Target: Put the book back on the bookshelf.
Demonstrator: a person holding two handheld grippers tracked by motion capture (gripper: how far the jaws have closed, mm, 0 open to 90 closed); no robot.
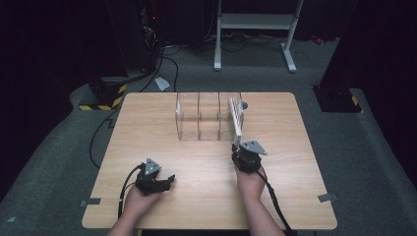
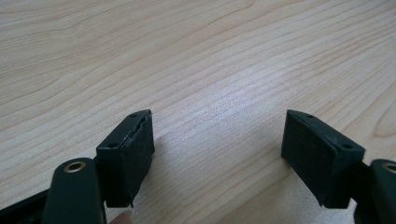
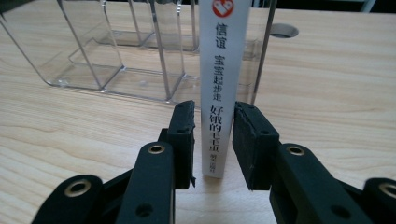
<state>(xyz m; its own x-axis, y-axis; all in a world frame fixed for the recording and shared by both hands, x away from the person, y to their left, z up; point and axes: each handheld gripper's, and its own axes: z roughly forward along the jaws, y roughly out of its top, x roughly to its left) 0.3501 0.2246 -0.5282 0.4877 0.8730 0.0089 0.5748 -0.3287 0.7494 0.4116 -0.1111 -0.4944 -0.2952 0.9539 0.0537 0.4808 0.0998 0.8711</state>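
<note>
- As the high view looks down on the wooden table, we record a clear acrylic rack with several upright dividers standing at the far middle, and a thin white book on edge at the rack's right end.
- In that view the right gripper sits just in front of the book's near end, its grey plate and cable toward the person's hand; whether the pads touch the book we cannot tell from here.
- The left gripper lies low on the near left of the table, well apart from the rack, held in the person's left hand.
- The left gripper view supplies what the high view lacks: we see the left gripper's jaws spread wide over bare wood grain, with nothing between them.
- The right gripper view gives the detail: we note the book's spine upright, printed with dark characters and a red emblem at the top, standing between the two black pads of the right gripper.
- The jaws are drawn close around the spine. A thin gap shows on each side, so we cannot confirm a firm pinch.
- Behind the spine, this view shows the rack's empty compartments and a round hole in the tabletop.
</note>
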